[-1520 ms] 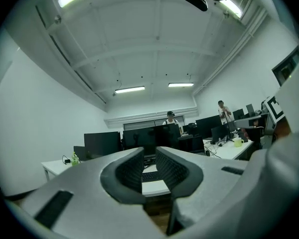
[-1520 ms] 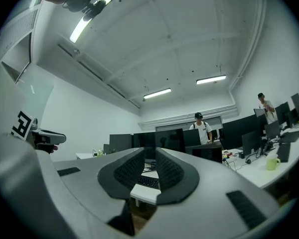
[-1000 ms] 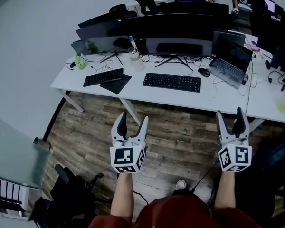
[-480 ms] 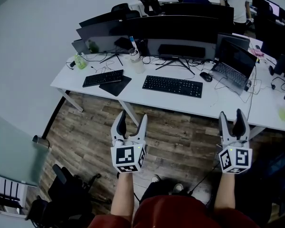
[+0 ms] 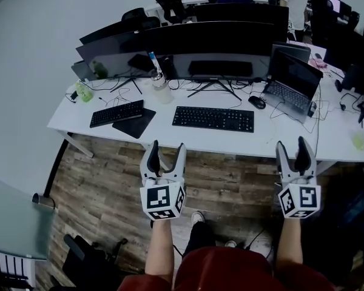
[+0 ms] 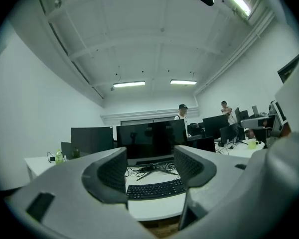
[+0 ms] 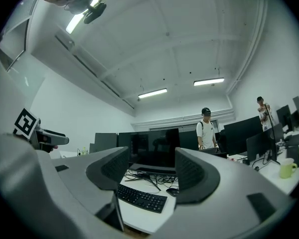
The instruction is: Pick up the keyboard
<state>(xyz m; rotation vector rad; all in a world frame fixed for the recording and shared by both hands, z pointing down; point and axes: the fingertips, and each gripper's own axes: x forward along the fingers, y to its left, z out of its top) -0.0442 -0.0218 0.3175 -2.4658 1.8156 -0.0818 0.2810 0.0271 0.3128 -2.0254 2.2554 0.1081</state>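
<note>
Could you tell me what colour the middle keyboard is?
The keyboard is black; head view shows it best.

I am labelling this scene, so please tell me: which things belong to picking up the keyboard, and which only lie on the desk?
For the job: middle keyboard, probably the one meant; left gripper, open, empty; right gripper, open, empty.
Just lying about: other keyboard at left, dark pad, clear bottle, green bottle, mouse, laptop, monitors.

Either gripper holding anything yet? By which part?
Nothing held. The left gripper and right gripper are open and empty, short of the desk.
</note>
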